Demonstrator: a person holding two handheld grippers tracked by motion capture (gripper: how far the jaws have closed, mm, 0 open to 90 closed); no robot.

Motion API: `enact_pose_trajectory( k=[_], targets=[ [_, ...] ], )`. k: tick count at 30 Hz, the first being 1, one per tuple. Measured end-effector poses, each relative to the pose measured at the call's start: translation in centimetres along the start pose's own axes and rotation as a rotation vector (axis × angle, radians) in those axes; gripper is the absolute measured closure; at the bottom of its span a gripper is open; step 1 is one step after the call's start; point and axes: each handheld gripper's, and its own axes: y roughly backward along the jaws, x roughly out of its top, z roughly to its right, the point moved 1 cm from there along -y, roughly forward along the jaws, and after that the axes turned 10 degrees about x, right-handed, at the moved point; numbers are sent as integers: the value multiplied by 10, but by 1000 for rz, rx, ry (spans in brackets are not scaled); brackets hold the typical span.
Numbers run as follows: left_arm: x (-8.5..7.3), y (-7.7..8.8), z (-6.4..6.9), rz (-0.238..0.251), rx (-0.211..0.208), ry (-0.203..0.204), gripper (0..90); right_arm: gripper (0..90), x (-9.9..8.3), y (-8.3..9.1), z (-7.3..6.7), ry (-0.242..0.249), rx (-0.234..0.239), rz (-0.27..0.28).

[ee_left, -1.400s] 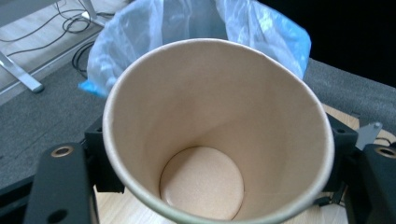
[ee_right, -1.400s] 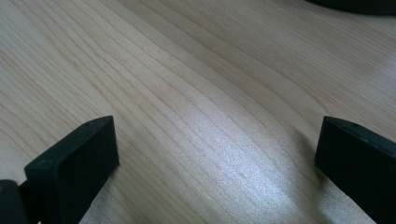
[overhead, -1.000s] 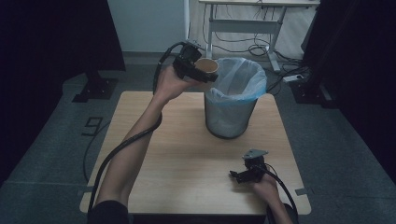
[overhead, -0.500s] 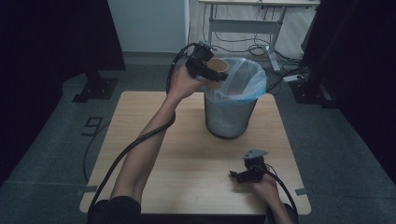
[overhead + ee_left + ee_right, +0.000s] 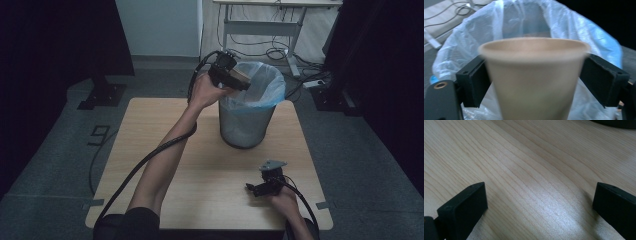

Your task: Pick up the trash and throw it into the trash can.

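A tan paper cup [image 5: 534,80] sits between the two black jaws of my left gripper [image 5: 534,82], which is shut on it. In the high view that left gripper [image 5: 239,80] holds the cup [image 5: 242,76] over the near-left rim of a grey mesh bin [image 5: 246,120] lined with a pale blue plastic bag [image 5: 265,87]. The bag's open mouth [image 5: 541,22] lies straight ahead of the cup. My right gripper [image 5: 257,189] rests low on the wooden table [image 5: 150,150] near its front right. Its jaws stand wide open over bare wood [image 5: 536,182].
The bin stands at the table's back middle. Dark curtains hang at both sides. Beyond the table a desk frame [image 5: 260,25] stands over loose cables [image 5: 270,52] on the floor. A black stand base [image 5: 102,92] lies left of the table.
My left gripper has carried the cup to the right, from beside the bin's left rim to over its opening. The right gripper has stayed where it was.
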Motion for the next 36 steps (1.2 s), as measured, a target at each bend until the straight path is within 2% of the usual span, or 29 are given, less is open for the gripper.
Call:
enact_pose_trajectory(
  k=[12,17,29,36],
  targets=[
    [-4,6,-1,-6,-9,-37,3,0,0,0,-1,2,2,0],
    [-11,18,-5,17,-16,-33,0,0,0,0,-1,2,3,-1],
    [-26,41,-9,35,-1,-75,0,0,0,0,-1,3,3,-1],
    [-37,52,-13,46,-1,-80,0,0,0,0,-1,2,3,0]
  ],
)
